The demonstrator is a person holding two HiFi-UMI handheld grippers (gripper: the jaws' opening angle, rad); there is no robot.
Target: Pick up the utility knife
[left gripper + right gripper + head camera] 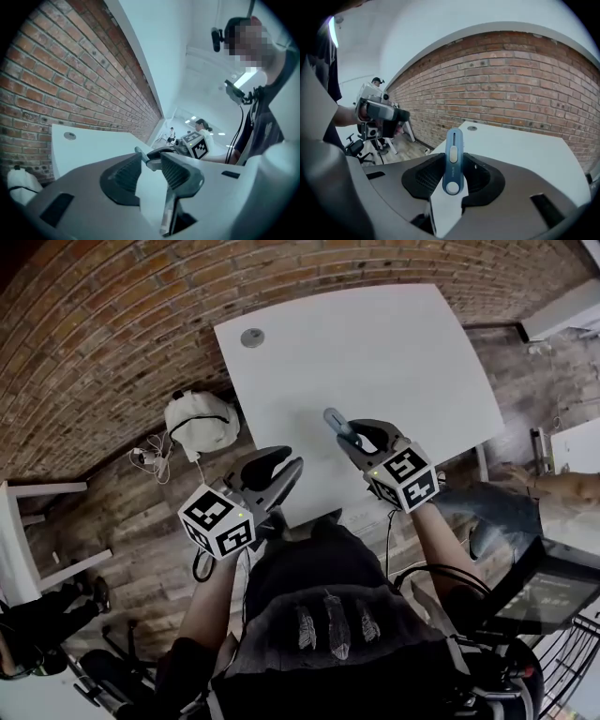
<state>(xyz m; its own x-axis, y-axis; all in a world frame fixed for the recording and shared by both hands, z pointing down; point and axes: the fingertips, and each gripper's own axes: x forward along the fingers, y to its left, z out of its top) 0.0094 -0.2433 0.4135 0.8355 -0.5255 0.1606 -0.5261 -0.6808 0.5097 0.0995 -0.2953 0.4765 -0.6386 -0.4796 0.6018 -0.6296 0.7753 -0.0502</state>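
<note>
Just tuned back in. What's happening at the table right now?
A person stands at a white table with a handheld gripper in each hand. The right gripper is clamped on the blue utility knife, which sticks out forward past its jaws and appears to be clear of the tabletop. The left gripper is empty, with its jaws slightly apart, and it is near the table's front edge.

A white desk [403, 343] stood by the brick wall [112, 324], a round grey disc [252, 337] near its corner; a white backpack [202, 421] lay on the wooden floor [103, 512] beside it.
</note>
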